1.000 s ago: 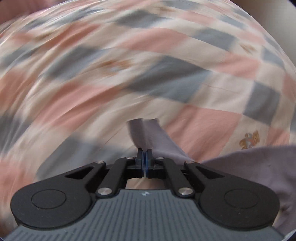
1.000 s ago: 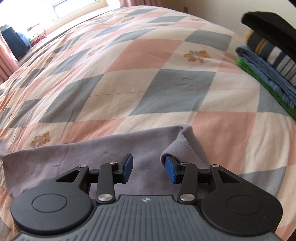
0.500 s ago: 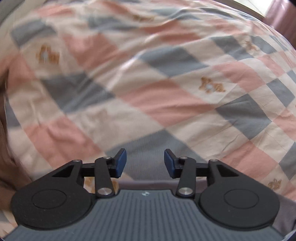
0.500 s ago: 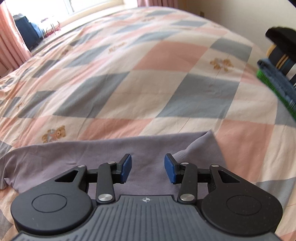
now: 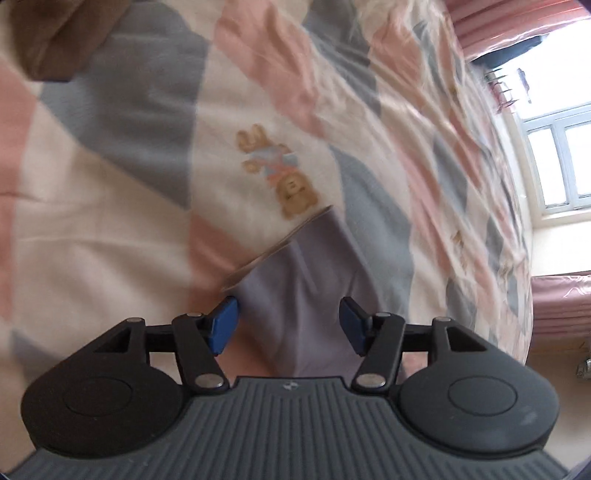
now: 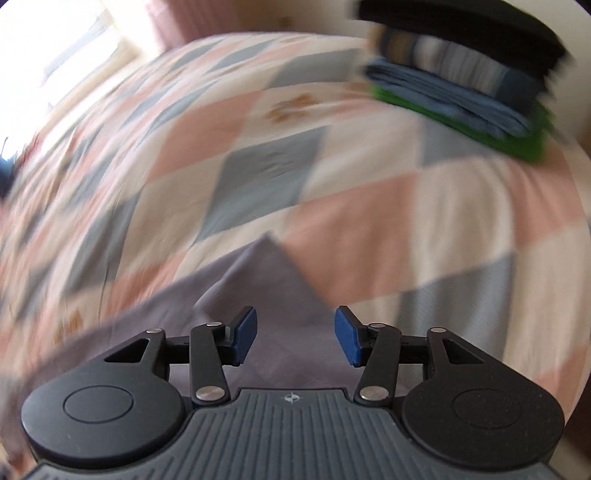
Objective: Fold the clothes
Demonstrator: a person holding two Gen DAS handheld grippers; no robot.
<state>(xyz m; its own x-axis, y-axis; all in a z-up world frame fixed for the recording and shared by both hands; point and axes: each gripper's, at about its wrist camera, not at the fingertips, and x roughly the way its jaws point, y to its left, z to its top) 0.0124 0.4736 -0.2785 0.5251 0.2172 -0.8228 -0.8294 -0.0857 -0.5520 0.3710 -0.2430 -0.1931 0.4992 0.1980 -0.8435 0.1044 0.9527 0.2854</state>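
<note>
**Both grippers open above a lilac garment on a checked bed**

Two fisheye views look forward along hand-held grippers over a bed (image 6: 369, 206) covered in a quilt of pink, grey-blue and cream diamonds, some printed with small teddy bears. Both views are blurred.

In the left wrist view, the left gripper (image 5: 288, 325) has its blue-padded jaws spread wide, gripping nothing. Between and just beyond them lies a lilac garment (image 5: 317, 280), flat on the quilt, with one straight hemmed edge running diagonally beside a printed teddy bear (image 5: 280, 173). A brown cloth (image 5: 55, 33) sits at the far left of this view. A window (image 5: 561, 158) and pink curtains (image 5: 517, 26) show at the right.

In the right wrist view, the right gripper (image 6: 294, 334) also has its jaws wide apart, empty. The same lilac garment (image 6: 258, 280) spreads beneath and ahead of them, one corner pointing away across the quilt, the rest trailing off to the left. Well apart, toward the bed's far right side, stands a stack of folded clothes (image 6: 469, 77): green at the bottom, then blue, striped, and black on top.
</note>
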